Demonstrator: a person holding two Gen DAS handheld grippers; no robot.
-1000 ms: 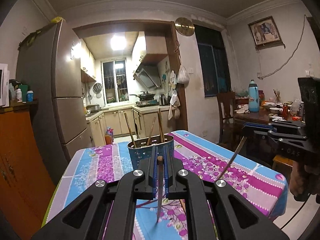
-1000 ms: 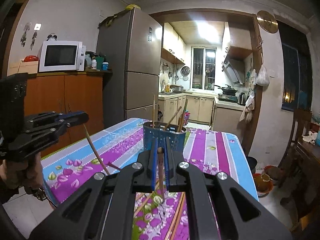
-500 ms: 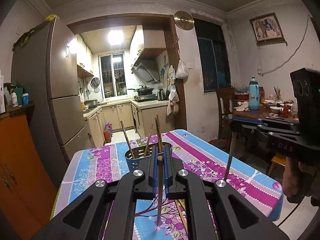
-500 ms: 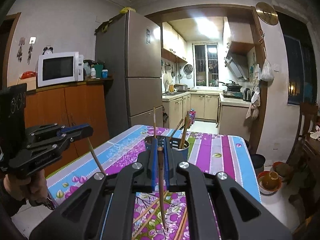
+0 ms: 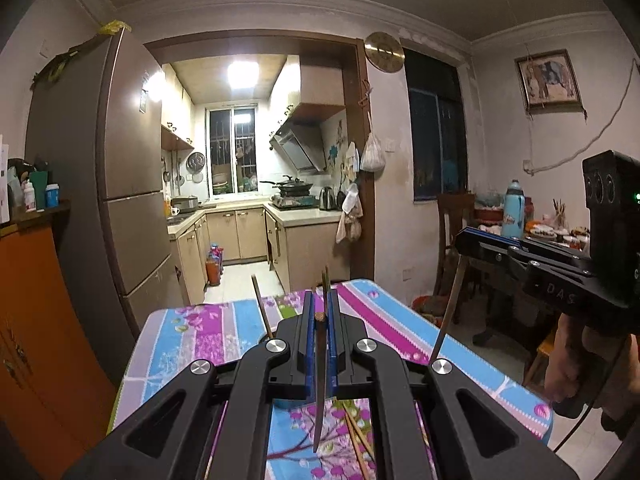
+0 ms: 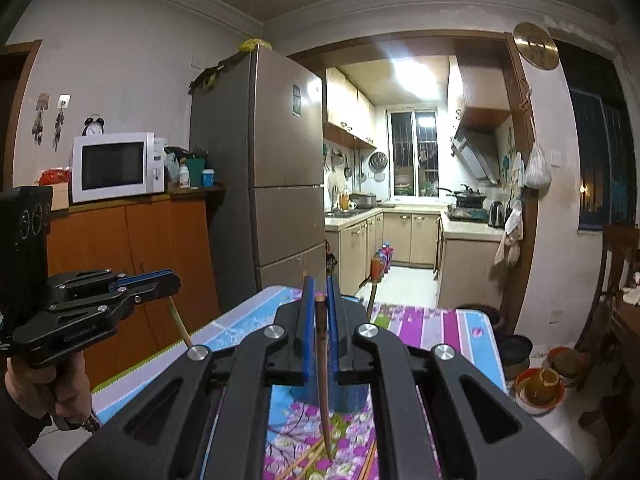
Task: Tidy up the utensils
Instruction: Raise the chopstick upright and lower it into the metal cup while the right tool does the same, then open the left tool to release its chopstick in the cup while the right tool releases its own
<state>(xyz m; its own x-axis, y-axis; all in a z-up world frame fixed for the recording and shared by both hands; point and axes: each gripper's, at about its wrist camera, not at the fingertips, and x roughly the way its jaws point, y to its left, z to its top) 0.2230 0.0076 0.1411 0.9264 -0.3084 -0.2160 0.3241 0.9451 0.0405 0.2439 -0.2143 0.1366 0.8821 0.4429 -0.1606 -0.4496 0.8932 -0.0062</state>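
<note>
While both hands are raised above the floral tablecloth (image 5: 192, 340), each one has a single chopstick pinched in its tool. The left gripper (image 5: 319, 312) is clenched on a dark chopstick (image 5: 320, 384), which hangs nearly straight down between the blue pads (image 5: 307, 344), its tip pointing at the cloth below. From the right-hand camera the same tool shows off to the side, the stick slanting down out of its front.

The right gripper (image 6: 319, 300) is likewise clamped on a brown chopstick (image 6: 323, 380), its blunt top poking just above the pads (image 6: 307, 332) and its thin end aimed at the table. Seen from the left-hand camera, that stick (image 5: 448, 312) dangles from the tool's tip, over the table's right edge.

The blue utensil holder (image 6: 352, 398) stands on the table just ahead of the right gripper, mostly hidden behind the fingers; a few chopsticks already stand in it, one leaning (image 5: 262, 306) to the left in the left-hand view. More loose chopsticks (image 5: 358, 436) lie flat on the cloth under the grippers, near the table's front edge.

Beyond the table stands a tall fridge (image 6: 276, 184), with a microwave (image 6: 116, 168) on the orange cabinet beside it, and the lit kitchen opens behind.
</note>
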